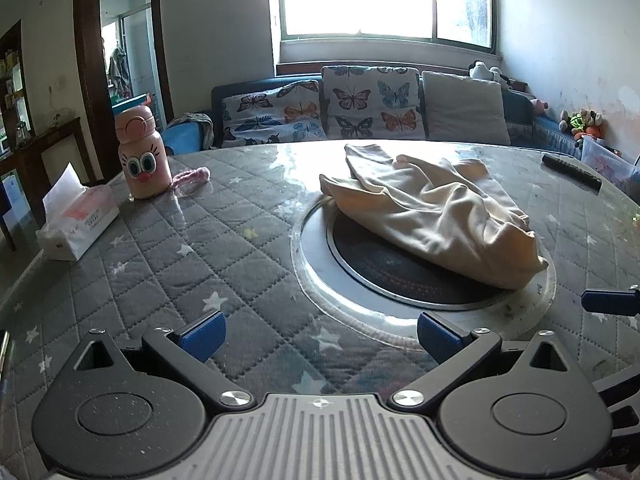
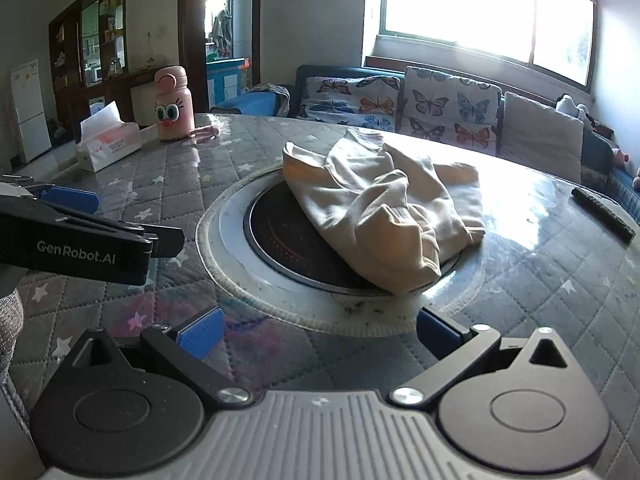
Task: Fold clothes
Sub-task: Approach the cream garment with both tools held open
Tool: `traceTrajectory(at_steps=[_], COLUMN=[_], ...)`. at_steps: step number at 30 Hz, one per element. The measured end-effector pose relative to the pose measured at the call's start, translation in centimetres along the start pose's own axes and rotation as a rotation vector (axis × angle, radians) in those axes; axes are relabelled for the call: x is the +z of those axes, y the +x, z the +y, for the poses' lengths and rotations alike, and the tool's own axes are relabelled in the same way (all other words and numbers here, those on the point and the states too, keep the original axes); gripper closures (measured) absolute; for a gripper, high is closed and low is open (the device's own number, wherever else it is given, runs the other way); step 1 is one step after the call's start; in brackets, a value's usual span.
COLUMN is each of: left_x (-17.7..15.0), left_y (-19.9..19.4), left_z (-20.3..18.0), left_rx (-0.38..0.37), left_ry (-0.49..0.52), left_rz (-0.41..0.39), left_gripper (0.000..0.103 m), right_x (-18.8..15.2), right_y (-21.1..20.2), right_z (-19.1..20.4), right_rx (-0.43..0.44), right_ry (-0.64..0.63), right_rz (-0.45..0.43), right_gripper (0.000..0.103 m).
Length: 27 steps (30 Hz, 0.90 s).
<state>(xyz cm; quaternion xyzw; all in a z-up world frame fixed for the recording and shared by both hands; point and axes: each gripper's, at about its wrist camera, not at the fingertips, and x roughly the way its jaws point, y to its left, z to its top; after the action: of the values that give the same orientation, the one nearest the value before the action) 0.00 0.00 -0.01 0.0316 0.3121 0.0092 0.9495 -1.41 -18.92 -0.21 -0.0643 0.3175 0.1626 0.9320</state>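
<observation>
Cream garment (image 1: 432,212) heaped beyond both spread tools (image 1: 320,338)

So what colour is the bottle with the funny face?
Pink bottle, clearest in the right wrist view.

Cream garment (image 1: 432,216) (image 2: 384,204): soft knit, crumpled, unfolded heap with bunched creases. Lies on table well ahead of right claw (image 2: 320,334), slightly right of left claw (image 1: 320,334); touching neither; near edge overhangs dark round inset.
</observation>
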Motion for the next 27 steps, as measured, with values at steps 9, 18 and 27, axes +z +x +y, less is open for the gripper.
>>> traceTrajectory(at_steps=[9, 18, 27], left_x=[-0.07, -0.14, 0.42], left_y=[0.03, 0.06, 0.90], left_z=[-0.01, -0.03, -0.79], left_rx=[-0.023, -0.047, -0.060], left_ry=[-0.019, -0.037, -0.016], left_rz=[0.032, 0.064, 0.075], left_gripper=[0.000, 0.000, 0.000], right_x=[-0.35, -0.09, 0.25], right_y=[-0.32, -0.15, 0.29], right_z=[0.29, 0.54, -0.03], right_rx=[-0.001, -0.006, -0.012], right_ry=[-0.022, -0.034, -0.020], right_rz=[0.040, 0.056, 0.068], right_gripper=[0.000, 0.000, 0.000])
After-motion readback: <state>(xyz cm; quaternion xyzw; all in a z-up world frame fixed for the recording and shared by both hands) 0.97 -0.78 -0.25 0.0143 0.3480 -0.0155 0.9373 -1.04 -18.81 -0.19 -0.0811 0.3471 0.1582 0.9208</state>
